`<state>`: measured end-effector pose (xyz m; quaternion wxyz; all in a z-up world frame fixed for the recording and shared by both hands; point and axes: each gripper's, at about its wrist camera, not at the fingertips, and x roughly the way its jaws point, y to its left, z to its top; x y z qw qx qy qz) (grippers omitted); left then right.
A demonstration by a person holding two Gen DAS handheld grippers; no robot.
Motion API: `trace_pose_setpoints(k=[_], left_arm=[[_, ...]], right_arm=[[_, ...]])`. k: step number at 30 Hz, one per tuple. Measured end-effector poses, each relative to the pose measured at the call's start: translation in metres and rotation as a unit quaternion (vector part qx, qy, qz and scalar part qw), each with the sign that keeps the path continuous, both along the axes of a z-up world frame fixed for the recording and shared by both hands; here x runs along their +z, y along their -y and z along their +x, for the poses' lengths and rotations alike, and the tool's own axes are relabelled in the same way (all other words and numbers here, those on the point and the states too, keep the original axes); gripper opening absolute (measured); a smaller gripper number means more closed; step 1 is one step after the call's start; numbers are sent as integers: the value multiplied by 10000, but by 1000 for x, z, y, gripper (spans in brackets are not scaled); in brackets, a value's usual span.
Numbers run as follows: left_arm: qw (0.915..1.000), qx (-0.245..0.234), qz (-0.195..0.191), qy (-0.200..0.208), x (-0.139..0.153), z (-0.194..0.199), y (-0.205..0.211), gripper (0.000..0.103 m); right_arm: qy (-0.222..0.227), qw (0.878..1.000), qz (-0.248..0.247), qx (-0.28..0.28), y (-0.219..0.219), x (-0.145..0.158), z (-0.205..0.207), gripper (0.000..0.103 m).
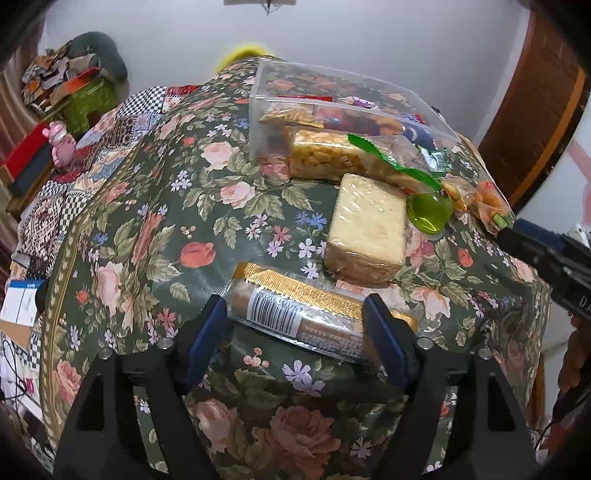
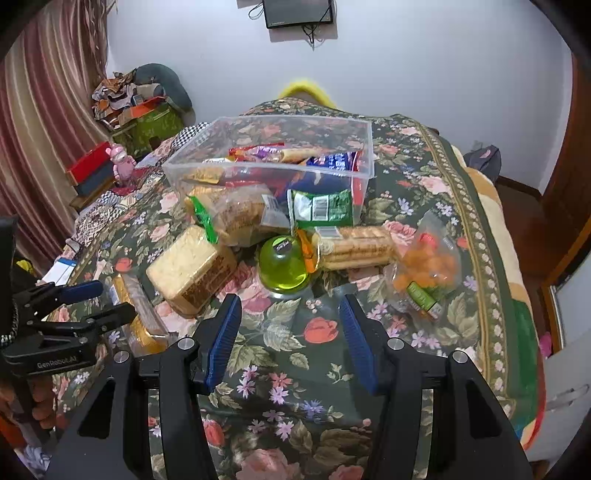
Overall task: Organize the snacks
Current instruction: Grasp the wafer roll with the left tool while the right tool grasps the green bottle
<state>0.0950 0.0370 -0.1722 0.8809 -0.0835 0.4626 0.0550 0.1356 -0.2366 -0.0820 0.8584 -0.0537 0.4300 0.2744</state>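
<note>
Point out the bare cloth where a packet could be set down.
Bare floral bedspread lies before the right gripper, short of the green jelly cup, and left of the clear plastic bin. Packets crowd the bin's front, including the wrapped cake block.

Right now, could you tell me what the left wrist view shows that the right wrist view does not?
Only the left wrist view shows the barcode on the gold-wrapped bar, lying between the left gripper's open jaws. Only the right wrist view shows the wall screen, the green packet against the clear bin, the biscuit roll in full, and the right gripper's jaws with nothing between them. Both show the bin, the wrapped cake block, the green jelly cup, the orange snack bag and the floral cloth.
</note>
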Motion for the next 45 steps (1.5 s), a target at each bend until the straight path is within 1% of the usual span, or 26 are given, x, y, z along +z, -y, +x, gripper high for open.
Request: trace_pose_setpoints(k=[2,5,8,12,14,15,16,17,19,22,24,28,33,37,39,41,45], left_arm=[[10000,31,-27,-4,-1,2,1,82],[9997,2,-206,-89,-5,11,4,83],[9991,22,-343,-255,-14,20,9,85],[9990,-12,-345,-284,-23,25,11,84],[9988,-81,-401,-284,-25,27,7,75],[9985,-131,-431,-295,-27,28,4,69],[9988,-166,-377,-269,-27,28,0,64],[9990,-178,-323,-253,-27,29,-2,61],[9995,-220,-121,-213,-27,31,-11,51],[9995,-241,17,-177,-27,37,-23,42],[9996,-252,46,-139,-27,40,-30,39],[9994,-339,42,-13,-29,50,-40,37],[9985,-468,268,58,-30,64,-40,37],[9981,-499,330,149,-33,75,-43,37],[9979,-512,346,208,-33,77,-45,37],[9978,-521,334,254,-33,79,-46,36],[9983,-486,186,265,-29,74,-48,35]], right_arm=[[-41,10000,14,13,0,-3,-1,52],[-79,10000,28,12,2,-5,-2,52],[-92,9999,54,-3,4,-5,-2,52],[-133,9998,120,-30,7,-5,0,52],[-181,9997,130,-26,7,-6,0,52],[-191,9997,125,-14,6,-7,1,52],[-202,9997,112,2,4,-8,2,52],[-215,9997,103,17,3,-9,3,52],[-259,9996,117,52,-1,-11,4,52],[-393,9990,160,110,-8,-18,10,52],[-483,9986,182,133,-15,-23,14,52],[-592,9981,147,57,-27,-33,27,52],[-665,9977,122,-67,-37,-40,47,52],[-705,9974,87,-121,-45,-46,55,51],[-602,9979,7,-219,-47,-48,57,47],[-548,9982,33,-235,-46,-47,57,47],[-488,9986,-8,-213,-44,-45,53,46]])
